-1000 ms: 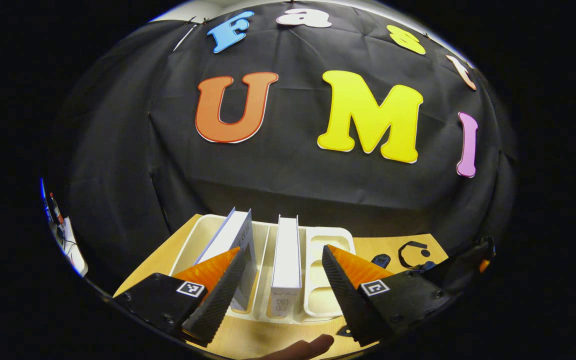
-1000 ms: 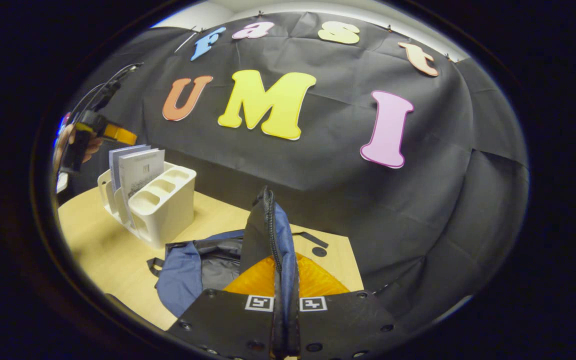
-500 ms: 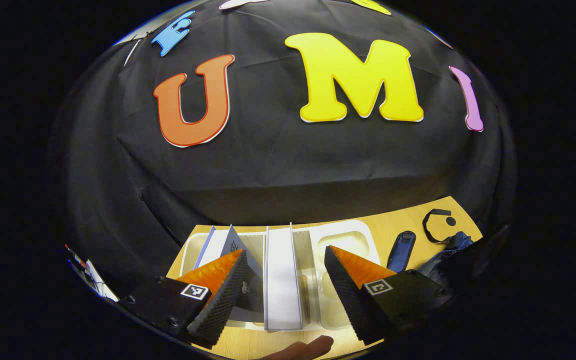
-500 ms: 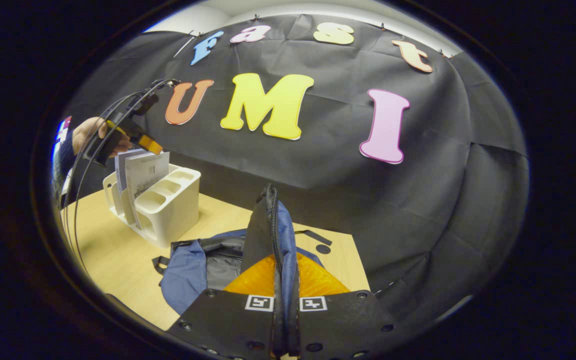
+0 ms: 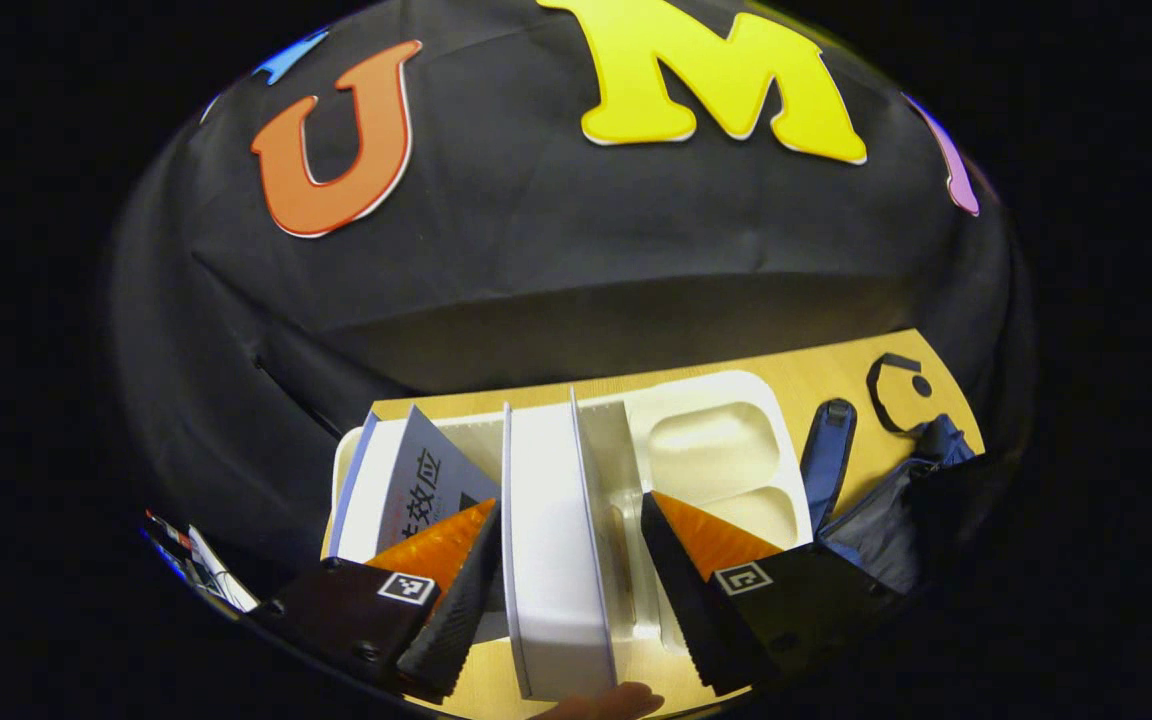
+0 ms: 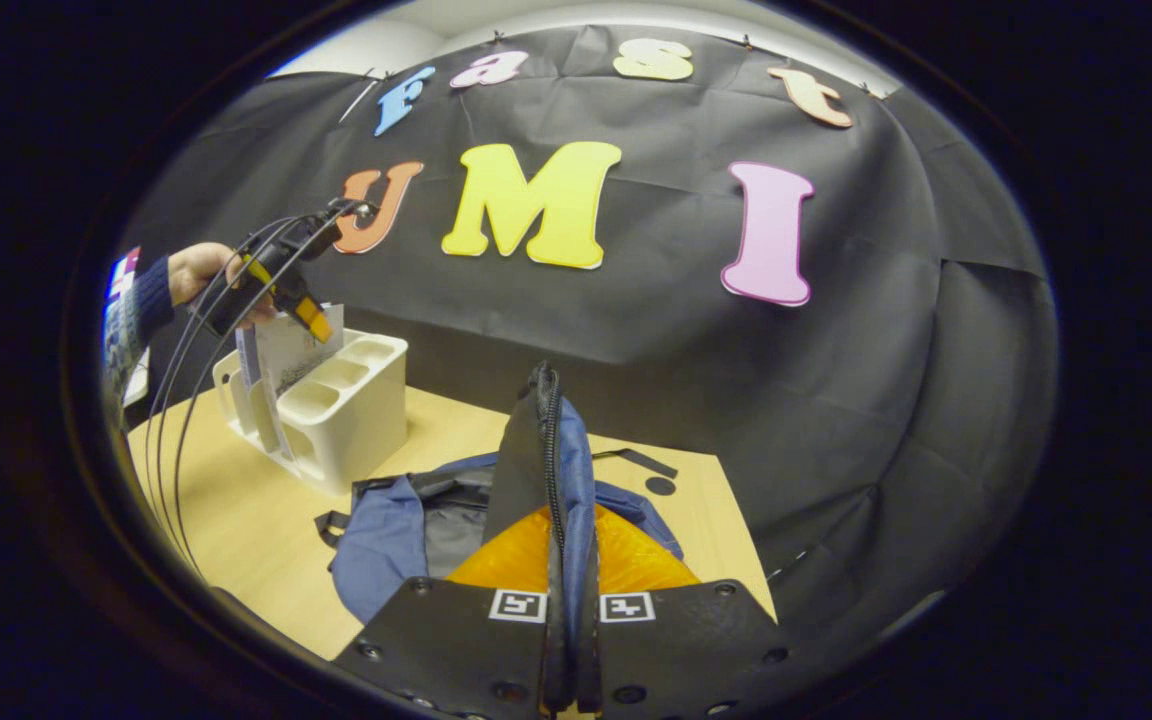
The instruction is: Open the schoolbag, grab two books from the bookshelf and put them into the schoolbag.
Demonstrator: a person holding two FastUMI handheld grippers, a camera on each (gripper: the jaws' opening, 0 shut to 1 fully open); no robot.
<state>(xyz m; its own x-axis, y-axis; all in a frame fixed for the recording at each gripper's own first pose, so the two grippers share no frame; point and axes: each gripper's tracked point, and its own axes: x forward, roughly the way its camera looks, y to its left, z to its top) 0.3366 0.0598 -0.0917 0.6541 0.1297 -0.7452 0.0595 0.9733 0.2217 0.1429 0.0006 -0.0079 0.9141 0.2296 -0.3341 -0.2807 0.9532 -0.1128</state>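
Left gripper (image 5: 568, 545) spread wide, 1 finger on each side of the white book (image 5: 554, 540), which stands upright in the bookshelf (image 5: 726, 420). A 2nd book (image 5: 406, 485) leans just left of it. Right gripper (image 6: 570, 560) pinched tight on the schoolbag (image 6: 386, 530) rim (zipper edge raised), bookshelf ahead-left.

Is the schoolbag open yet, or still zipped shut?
Open. The right gripper is shut on the schoolbag flap's zipper edge and holds it up, exposing the grey lining inside.
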